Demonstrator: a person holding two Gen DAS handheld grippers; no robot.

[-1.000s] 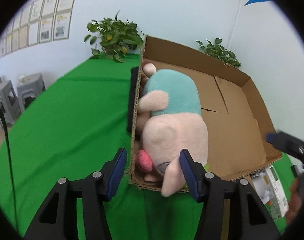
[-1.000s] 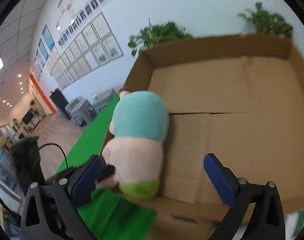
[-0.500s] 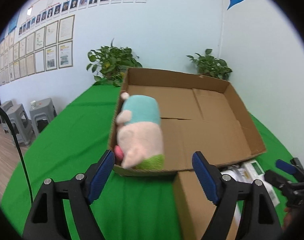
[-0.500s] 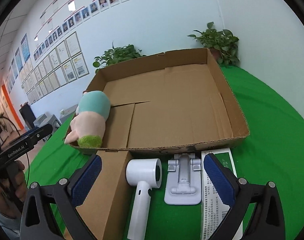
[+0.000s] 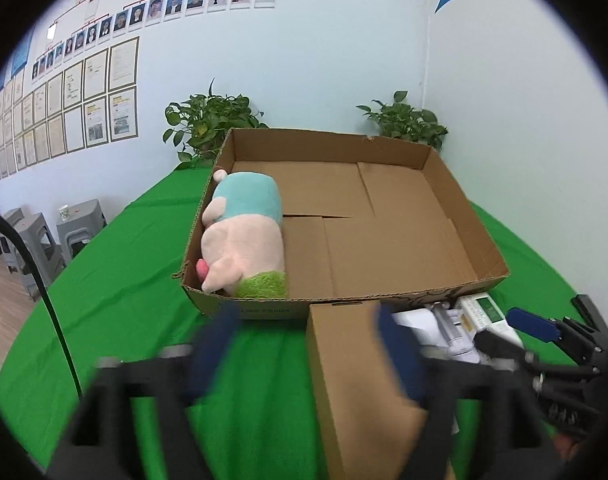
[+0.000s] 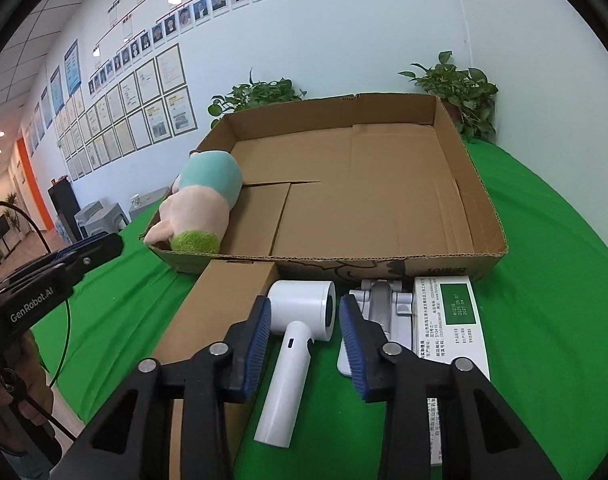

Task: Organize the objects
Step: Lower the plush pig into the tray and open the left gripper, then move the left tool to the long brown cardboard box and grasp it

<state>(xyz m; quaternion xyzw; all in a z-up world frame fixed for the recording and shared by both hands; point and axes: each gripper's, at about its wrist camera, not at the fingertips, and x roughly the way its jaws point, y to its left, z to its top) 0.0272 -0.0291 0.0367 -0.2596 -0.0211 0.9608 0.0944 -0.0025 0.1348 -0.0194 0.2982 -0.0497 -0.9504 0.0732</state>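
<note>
My right claw (image 6: 305, 334) hangs open above the white hair dryer (image 6: 298, 344), one blue pad on each side of the dryer's barrel, not touching it as far as I can see. The dryer lies on the green counter (image 6: 544, 280) with its handle pointing toward me. To its left lies a long brown carton (image 6: 220, 312); to its right is a white folding stand (image 6: 378, 308), and beside that a white packet with a green label (image 6: 452, 320). All four sit just in front of the big open cardboard box (image 6: 484, 208).

Inside the box, a plush pig (image 5: 246, 240) in a teal top lies along the left wall, its green end against the near wall. The remaining box floor is bare cardboard.

My left claw (image 5: 304, 354) is blurred in its own view, but its pads stand apart, so I read it as open with nothing between them; it hangs over the near end of the long carton (image 5: 352, 380). From the right camera I see it at the far left edge (image 6: 64, 264).

Two potted plants (image 5: 212, 124) stand behind the box.
</note>
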